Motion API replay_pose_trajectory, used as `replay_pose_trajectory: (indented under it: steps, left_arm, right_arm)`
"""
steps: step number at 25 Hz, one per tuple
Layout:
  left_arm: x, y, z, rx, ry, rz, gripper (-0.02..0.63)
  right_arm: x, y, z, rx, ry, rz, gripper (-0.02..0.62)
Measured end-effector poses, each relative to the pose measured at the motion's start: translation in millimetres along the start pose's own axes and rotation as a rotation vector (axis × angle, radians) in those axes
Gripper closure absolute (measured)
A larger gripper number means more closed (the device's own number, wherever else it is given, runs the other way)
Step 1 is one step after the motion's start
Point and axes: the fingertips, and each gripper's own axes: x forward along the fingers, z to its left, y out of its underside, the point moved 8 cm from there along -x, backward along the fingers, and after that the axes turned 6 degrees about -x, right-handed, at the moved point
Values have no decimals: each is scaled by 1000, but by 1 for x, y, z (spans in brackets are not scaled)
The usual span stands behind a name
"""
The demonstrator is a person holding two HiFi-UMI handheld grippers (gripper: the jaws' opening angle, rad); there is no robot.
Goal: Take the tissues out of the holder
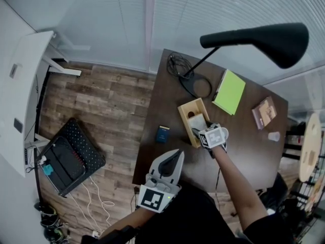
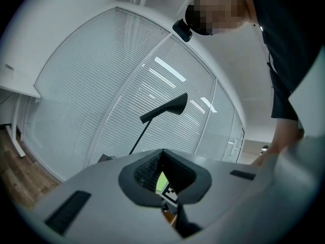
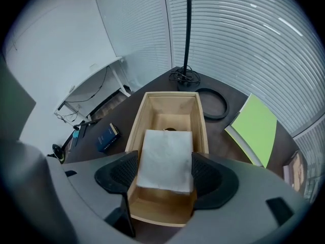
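The white folded stack of tissues (image 3: 166,159) lies inside the open-topped box holder of pale wood (image 3: 135,128), towards its nearer end, its top about level with the rim. The holder stands on the dark brown table (image 1: 165,98).

The right gripper (image 3: 163,162) hangs steeply nose-down over the stack. Its jaws are spread wide, one dark pad on each side of the tissues and neither pressing yet.

To do this step well, I judge that the jaws should sink a little further, so the pads reach below the top sheets. They should then close squarely on the stack's two long edges. Too shallow a pinch would probably lift only a few sheets. Both pads need to stay inside the wooden walls (the fit looks tight), or the box may be nudged.

The left gripper (image 1: 176,157) is held level at the table's near edge, well apart from the holder, its jaws together on nothing. A lime-green notebook (image 3: 256,126) lies beyond.
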Motion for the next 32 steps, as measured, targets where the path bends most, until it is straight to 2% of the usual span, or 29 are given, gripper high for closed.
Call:
replay_pose_trajectory:
  steps: [13,19,32]
  left_arm:
    - [1,2,3,-14,-8,-16,611]
    - [1,5,8,-8,-23,-6,611]
    - [27,8,32,25,-75,87,611]
  right_arm:
    - [13,-6,1,-56,30,113,285]
    - [16,-9,1,-54,32,112,299]
    - [19,-6,6,-34,22,71,308]
